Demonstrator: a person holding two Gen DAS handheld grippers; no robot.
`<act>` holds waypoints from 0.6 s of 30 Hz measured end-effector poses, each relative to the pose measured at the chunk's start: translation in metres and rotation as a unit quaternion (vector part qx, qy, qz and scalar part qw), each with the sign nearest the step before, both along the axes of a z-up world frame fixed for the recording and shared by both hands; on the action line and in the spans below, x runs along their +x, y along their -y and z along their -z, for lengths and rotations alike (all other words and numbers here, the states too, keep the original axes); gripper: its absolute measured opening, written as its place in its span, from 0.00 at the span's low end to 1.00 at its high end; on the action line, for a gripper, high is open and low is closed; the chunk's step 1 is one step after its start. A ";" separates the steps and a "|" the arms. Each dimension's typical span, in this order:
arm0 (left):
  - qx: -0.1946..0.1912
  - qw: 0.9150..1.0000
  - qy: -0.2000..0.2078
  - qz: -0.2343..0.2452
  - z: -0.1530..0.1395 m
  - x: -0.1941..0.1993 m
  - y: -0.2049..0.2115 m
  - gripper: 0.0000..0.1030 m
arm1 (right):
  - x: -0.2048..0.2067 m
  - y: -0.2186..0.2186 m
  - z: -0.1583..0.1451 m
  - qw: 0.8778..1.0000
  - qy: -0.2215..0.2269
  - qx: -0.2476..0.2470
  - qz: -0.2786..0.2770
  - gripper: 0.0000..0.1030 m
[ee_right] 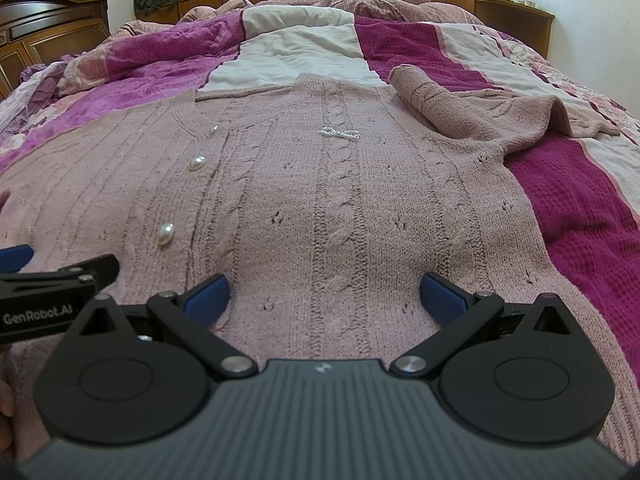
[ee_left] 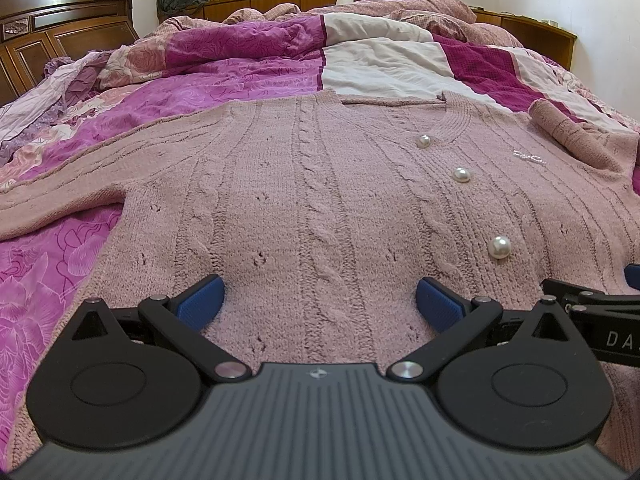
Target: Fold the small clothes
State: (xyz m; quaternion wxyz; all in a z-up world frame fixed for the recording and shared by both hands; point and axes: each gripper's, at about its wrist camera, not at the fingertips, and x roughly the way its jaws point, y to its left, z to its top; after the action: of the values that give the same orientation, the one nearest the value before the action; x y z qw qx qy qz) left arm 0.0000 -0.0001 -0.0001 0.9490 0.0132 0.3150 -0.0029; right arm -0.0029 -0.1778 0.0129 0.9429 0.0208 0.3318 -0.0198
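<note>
Two hand-held grippers, left hand-held gripper point(ee_left: 320, 300) and right hand-held gripper point(ee_right: 324, 296), hover jaws wide and holding nothing over one pink cable-knit cardigan point(ee_left: 320, 184) spread flat on the bed point(ee_left: 240, 76); three pearl buttons point(ee_left: 461, 175) show, its hem cut off below both, right sleeve point(ee_right: 460, 108) bunched beyond

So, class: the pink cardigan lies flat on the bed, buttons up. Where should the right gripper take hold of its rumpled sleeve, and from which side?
Grip the sleeve at its cuff end, which lies doubled back and raised near the shoulder. Bring the right gripper in from the hem side, forward and to the right: the raised fold probably gives the open fingers an edge to pinch, unlike the flat cardigan.
</note>
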 end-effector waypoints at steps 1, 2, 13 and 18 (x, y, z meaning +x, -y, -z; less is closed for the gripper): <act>0.000 1.000 0.000 0.000 0.000 0.000 0.000 1.00 | 0.000 0.000 0.000 1.000 0.000 0.000 0.000 1.00; 0.000 1.000 0.000 0.000 0.000 0.000 0.000 1.00 | 0.000 0.000 0.000 1.000 0.000 0.000 0.000 1.00; 0.001 1.000 0.000 0.000 0.000 0.000 0.000 1.00 | 0.000 -0.002 0.000 1.000 0.000 -0.003 0.002 1.00; 0.003 1.000 0.000 0.000 0.000 -0.001 0.000 1.00 | 0.000 -0.002 0.000 1.000 0.001 -0.003 0.002 1.00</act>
State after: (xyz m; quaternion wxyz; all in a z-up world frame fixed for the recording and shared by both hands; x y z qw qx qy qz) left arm -0.0006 -0.0001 -0.0005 0.9489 0.0163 0.3151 -0.0015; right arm -0.0032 -0.1759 0.0126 0.9432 0.0184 0.3311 -0.0227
